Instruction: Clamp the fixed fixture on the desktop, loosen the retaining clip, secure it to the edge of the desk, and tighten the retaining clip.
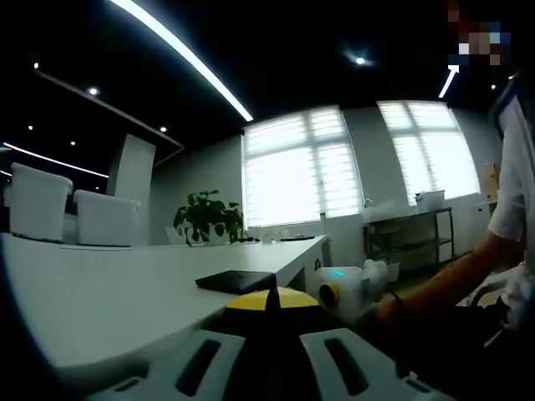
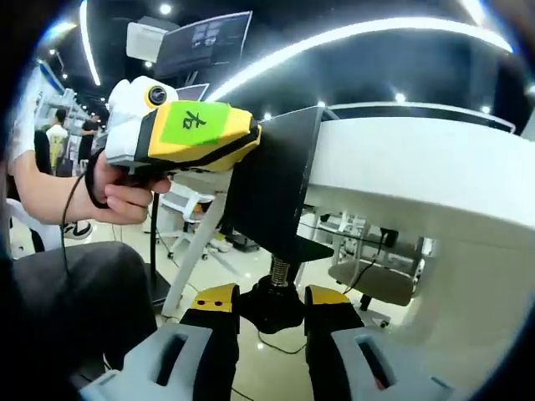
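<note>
Black metal hangs off the white desk (image 2: 435,175) edge in my right gripper view: the fixture (image 2: 276,188) is a dark bracket hooked over the rim, with a threaded screw running down to the black retaining knob (image 2: 274,307) beneath it. My right gripper (image 2: 272,316) has its yellow-tipped jaws closed against both sides of that knob, pinching it from below. From this low angle I also see my left gripper (image 2: 196,134), yellow with a green label, held in my hand (image 2: 125,196) and pressed against the bracket's upper side at desk level. The left gripper view looks along the desktop (image 1: 109,292) instead: a flat black plate (image 1: 236,281) lies on the surface near the edge, just beyond a yellow-and-black part sitting between my left gripper (image 1: 272,334) jaws. I cannot tell whether those jaws are gripping it. Off the desk's edge, the white-and-yellow body of the right gripper (image 1: 347,292) shows below desk level. Under the desk there is open floor around the knob, with a slanted white leg (image 2: 196,251) to one side. On top, the desktop stretches bare toward a potted plant (image 1: 209,219) and windows.
</note>
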